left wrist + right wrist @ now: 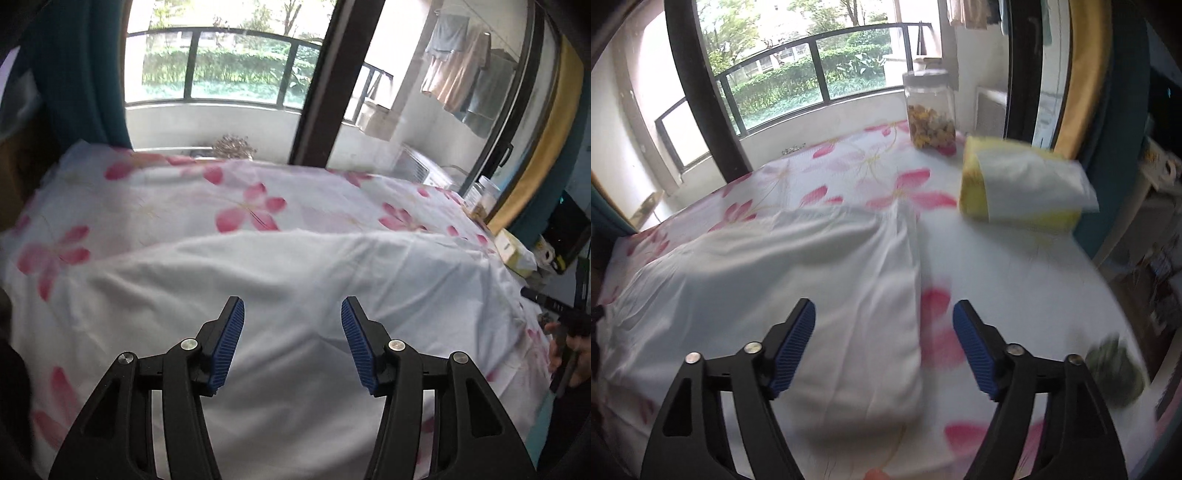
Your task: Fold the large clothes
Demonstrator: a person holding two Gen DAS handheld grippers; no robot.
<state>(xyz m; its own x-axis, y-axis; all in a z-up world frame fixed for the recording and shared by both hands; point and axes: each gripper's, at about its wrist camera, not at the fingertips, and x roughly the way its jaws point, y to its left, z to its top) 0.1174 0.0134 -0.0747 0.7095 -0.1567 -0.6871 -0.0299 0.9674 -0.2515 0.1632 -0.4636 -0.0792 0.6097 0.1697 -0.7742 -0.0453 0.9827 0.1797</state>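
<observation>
A large white garment (295, 288) lies spread on a table covered by a white cloth with pink flowers (243, 210). My left gripper (292, 314) is open and empty, held above the middle of the garment. In the right wrist view the garment (783, 280) fills the left and centre, and its right edge runs down between the fingers. My right gripper (884, 321) is open and empty above that right edge. The blue pads (792, 347) touch nothing.
A yellow tissue pack (1023, 184) and a clear jar of dried flowers (931, 110) stand at the table's far right. A dark green object (1115, 365) lies near the right edge. Glass balcony doors (325, 81) stand behind the table. A hand holding the other gripper (569, 350) shows at right.
</observation>
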